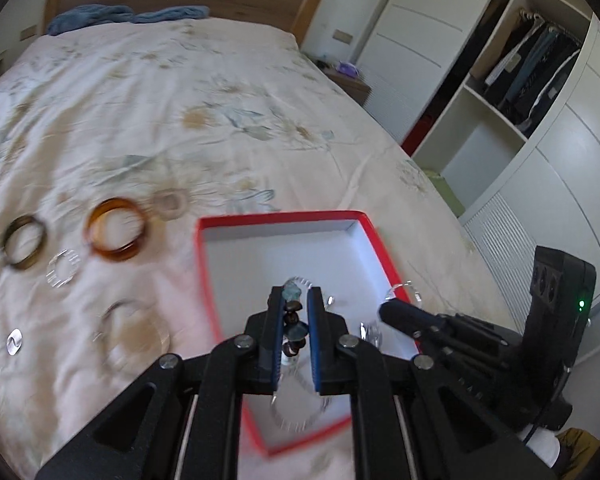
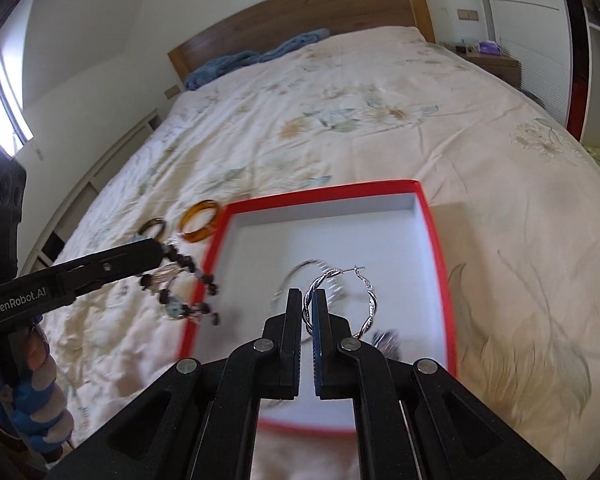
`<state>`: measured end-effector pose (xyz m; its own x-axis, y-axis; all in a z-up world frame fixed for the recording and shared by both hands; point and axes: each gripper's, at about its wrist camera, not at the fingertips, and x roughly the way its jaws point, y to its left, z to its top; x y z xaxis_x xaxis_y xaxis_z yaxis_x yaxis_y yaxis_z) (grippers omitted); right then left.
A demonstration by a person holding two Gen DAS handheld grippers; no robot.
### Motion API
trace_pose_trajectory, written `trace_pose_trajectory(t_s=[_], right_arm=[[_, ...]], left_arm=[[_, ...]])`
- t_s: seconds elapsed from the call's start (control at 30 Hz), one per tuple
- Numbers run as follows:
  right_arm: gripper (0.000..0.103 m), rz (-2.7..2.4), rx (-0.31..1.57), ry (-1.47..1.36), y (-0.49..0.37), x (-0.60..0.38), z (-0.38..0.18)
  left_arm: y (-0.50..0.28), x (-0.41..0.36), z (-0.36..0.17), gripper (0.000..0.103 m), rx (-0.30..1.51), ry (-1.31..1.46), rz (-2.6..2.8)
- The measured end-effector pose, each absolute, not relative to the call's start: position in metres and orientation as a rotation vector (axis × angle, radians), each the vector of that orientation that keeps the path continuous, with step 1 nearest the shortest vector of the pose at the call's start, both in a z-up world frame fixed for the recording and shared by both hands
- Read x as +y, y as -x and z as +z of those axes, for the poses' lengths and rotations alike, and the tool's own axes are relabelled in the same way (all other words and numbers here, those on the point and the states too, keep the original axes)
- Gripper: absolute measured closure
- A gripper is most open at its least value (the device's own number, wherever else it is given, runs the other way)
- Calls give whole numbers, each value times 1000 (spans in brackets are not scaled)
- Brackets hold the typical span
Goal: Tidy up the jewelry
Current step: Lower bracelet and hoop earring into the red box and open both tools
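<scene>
1. Nearest in the right wrist view, the right gripper [image 2: 309, 304] is pinched nearly closed on a twisted silver hoop earring [image 2: 340, 304]. Most of the hoop sticks out to the right of the pads, hanging above the floor of the red box [image 2: 436, 248].
2. Nearest in the left wrist view, the left gripper [image 1: 296, 300] is narrowed onto a beaded bracelet [image 1: 293, 316] of brown and pale blue-green beads. The strand runs between the pads, over the box's near half. From the right wrist view the same bracelet dangles at the box's left rim.
3. The box sits open on the flowered bedspread [image 1: 220, 80]. It already holds a few pieces: a thin silver hoop [image 2: 296, 280] on the white floor, a small dark item near the bottom right corner, and what looks like a clear bracelet, all too blurred to tell apart surely.
4. Left of the box, on the bedspread, more waits: an amber bangle [image 1: 116, 229], a dark olive bangle [image 1: 23, 246], a clear beaded ring [image 1: 63, 268], a large pale bangle [image 1: 134, 334] and some small silver bits.
5. By my judgement the task is well begun but under half done: two pieces are ready to drop, and the bangles are still to collect.
</scene>
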<state>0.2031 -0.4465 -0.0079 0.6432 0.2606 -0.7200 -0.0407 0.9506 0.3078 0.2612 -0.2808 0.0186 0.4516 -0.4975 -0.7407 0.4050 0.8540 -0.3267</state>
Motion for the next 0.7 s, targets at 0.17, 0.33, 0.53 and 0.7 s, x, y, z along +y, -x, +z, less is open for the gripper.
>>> trace_pose_trajectory(t_s=[0.17,0.33,0.53,0.7], right_arm=[[98,160,896,-271,-236,-459,-34],[98,152,954,-241,-247,-459,-56],[98,144,985,-198,-245,-453,-67],[95,128,1002,-175,-241,-453,-66]], left_arm=[[-293,-310,-11,93,982,80,-545],[-306,-316,-49,93,1060,45,-508],[-303,-318,-63,93,1085,19,-502],[-303,-318,-63,92,1096,12,-500]])
